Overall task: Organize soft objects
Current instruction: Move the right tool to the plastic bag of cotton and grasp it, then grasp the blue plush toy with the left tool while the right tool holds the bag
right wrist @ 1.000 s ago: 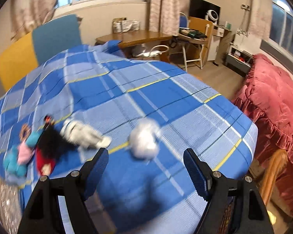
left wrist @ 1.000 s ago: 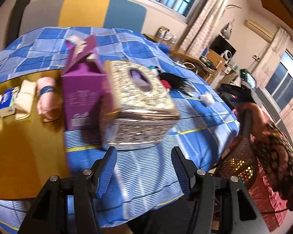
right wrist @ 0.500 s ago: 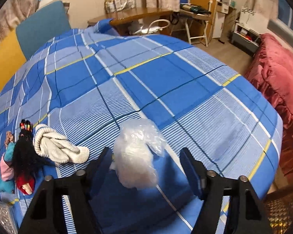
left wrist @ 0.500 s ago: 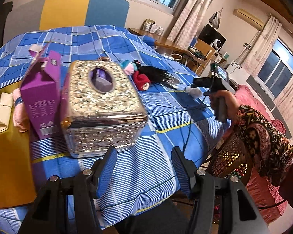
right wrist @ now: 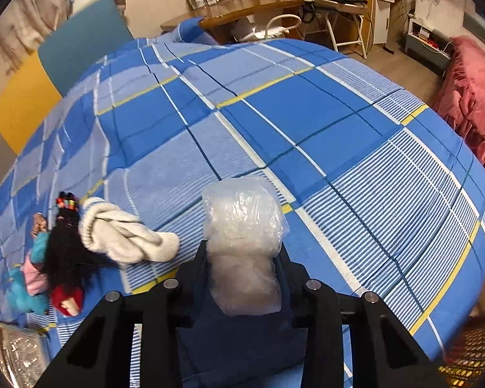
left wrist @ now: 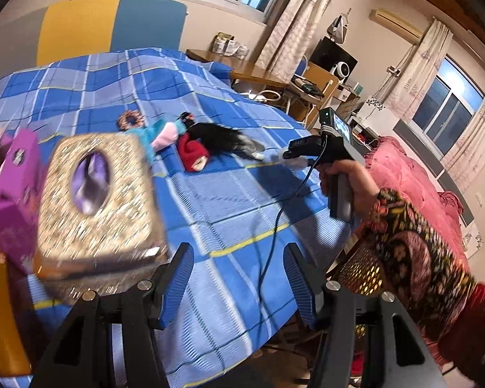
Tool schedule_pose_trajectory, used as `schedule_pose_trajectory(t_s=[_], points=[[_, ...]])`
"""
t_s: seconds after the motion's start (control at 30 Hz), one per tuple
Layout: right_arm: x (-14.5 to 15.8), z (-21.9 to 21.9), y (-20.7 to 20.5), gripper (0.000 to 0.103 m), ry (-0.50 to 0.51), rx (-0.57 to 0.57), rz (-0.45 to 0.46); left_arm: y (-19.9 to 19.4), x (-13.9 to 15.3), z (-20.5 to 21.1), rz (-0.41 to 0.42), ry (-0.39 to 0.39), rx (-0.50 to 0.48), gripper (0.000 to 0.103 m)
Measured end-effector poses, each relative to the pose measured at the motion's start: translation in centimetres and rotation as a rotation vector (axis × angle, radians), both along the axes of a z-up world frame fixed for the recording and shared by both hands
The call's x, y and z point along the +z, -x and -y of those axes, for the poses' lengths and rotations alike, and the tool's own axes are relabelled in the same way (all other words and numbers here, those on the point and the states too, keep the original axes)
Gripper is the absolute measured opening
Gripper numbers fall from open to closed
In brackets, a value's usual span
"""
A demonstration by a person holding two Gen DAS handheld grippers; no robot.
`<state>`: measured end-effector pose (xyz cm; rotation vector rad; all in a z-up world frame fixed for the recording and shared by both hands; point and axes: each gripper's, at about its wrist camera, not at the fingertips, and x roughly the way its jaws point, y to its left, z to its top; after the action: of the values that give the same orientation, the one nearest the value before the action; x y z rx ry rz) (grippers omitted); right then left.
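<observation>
My right gripper is shut on a clear plastic bag of white stuffing on the blue plaid cloth; it also shows in the left wrist view. Left of it lie a rolled cream sock and a black-haired doll with a red hat. In the left wrist view the doll lies beyond the glittery gold tissue box. My left gripper is open and empty, above the cloth's front edge.
A purple carton stands left of the tissue box. A teal and pink soft toy and a brown scrunchie lie behind it. A woven basket sits by the table's right edge. Desk and chairs stand behind.
My right gripper has closed its fingers onto the plastic bag, which was lying free between them. My left gripper has swung right, so the tissue box has shifted left in its view.
</observation>
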<state>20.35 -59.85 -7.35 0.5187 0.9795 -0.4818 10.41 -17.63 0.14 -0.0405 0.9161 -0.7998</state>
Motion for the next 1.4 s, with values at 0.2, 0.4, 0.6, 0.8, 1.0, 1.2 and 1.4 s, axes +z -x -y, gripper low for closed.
schedule_pose_trajectory(t_s=[0.2, 0.4, 0.6, 0.8, 1.0, 1.2, 1.4], points=[[0.8, -0.7, -0.1, 0.038, -0.002, 0.029, 0.030, -3.6, 2.3, 3.3, 0.027, -0.030, 0.013, 0.060], [0.9, -1.1, -0.6, 0.038, -0.004, 0.057, 0.041, -10.0, 4.6, 6.9, 0.095, -0.149, 0.053, 0.074], [1.0, -1.2, -0.7, 0.038, -0.026, 0.061, 0.055, -17.1, 2.8, 10.2, 0.073, -0.340, 0.059, 0.074], [1.1, -1.0, -0.8, 0.038, -0.055, 0.057, 0.075, -22.0, -1.9, 12.4, -0.030, -0.557, 0.009, 0.074], [1.0, -1.0, -0.7, 0.038, -0.083, 0.060, 0.085, -24.5, -6.3, 13.5, -0.091, -0.732, -0.015, 0.074], [1.1, -1.3, -0.9, 0.038, -0.096, 0.073, 0.091, -25.3, -9.3, 14.7, -0.092, -0.915, -0.063, 0.074], [1.1, -1.1, -0.8, 0.038, -0.108, 0.064, 0.099, -25.8, -10.3, 14.7, -0.089, -0.951, -0.040, 0.051]])
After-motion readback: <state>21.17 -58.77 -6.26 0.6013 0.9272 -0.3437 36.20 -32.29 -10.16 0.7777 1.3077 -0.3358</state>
